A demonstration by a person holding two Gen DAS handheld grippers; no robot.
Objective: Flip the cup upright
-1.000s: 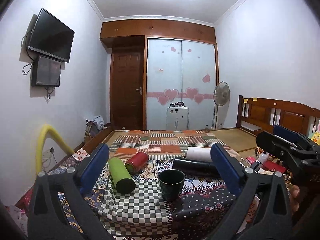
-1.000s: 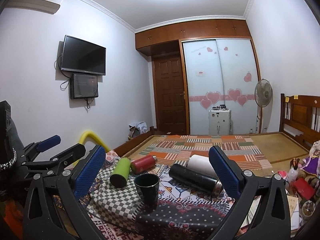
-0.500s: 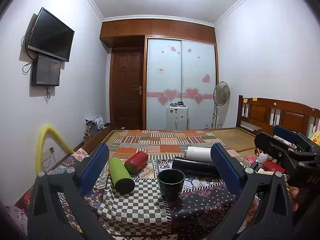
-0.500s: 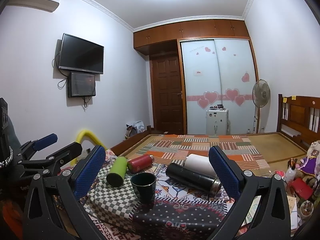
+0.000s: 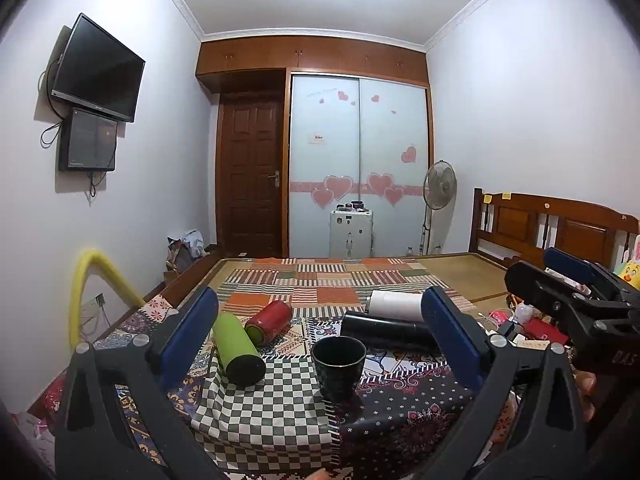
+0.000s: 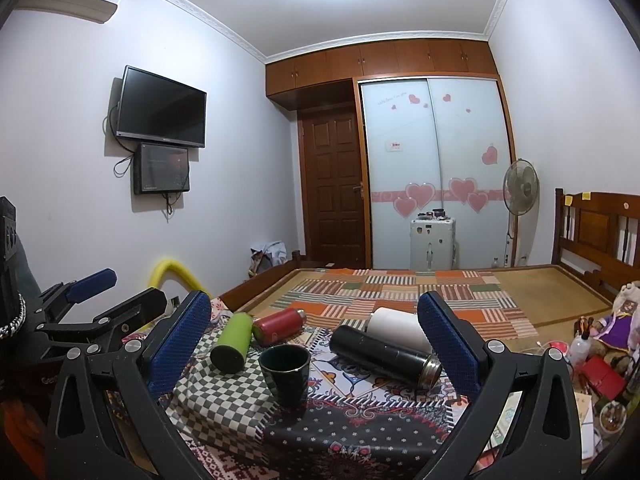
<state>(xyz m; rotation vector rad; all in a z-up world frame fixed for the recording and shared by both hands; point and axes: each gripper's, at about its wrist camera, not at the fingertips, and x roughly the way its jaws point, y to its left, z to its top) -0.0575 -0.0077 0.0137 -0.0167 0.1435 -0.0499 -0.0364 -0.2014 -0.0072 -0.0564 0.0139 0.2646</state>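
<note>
A dark green cup (image 5: 339, 367) stands upright, mouth up, on the patterned cloths; it also shows in the right wrist view (image 6: 285, 374). My left gripper (image 5: 320, 336) is open and empty, held back from the cup with its blue pads wide apart. My right gripper (image 6: 314, 338) is open and empty too, a little back and to the right of the cup. Each gripper shows at the edge of the other's view: the right one (image 5: 568, 292) and the left one (image 6: 104, 300).
Lying on their sides behind the cup: a green bottle (image 5: 237, 347), a red bottle (image 5: 269, 322), a black flask (image 5: 384, 331) and a white cylinder (image 5: 394, 305). A checked cloth (image 5: 264, 412) lies under the cup. Toys and clutter (image 6: 600, 344) sit at right. A yellow tube (image 5: 86, 280) arches at left.
Both views have shifted slightly; the cup sits a little lower and closer in the frames. The cup and bottles have not moved. Both grippers stay open.
</note>
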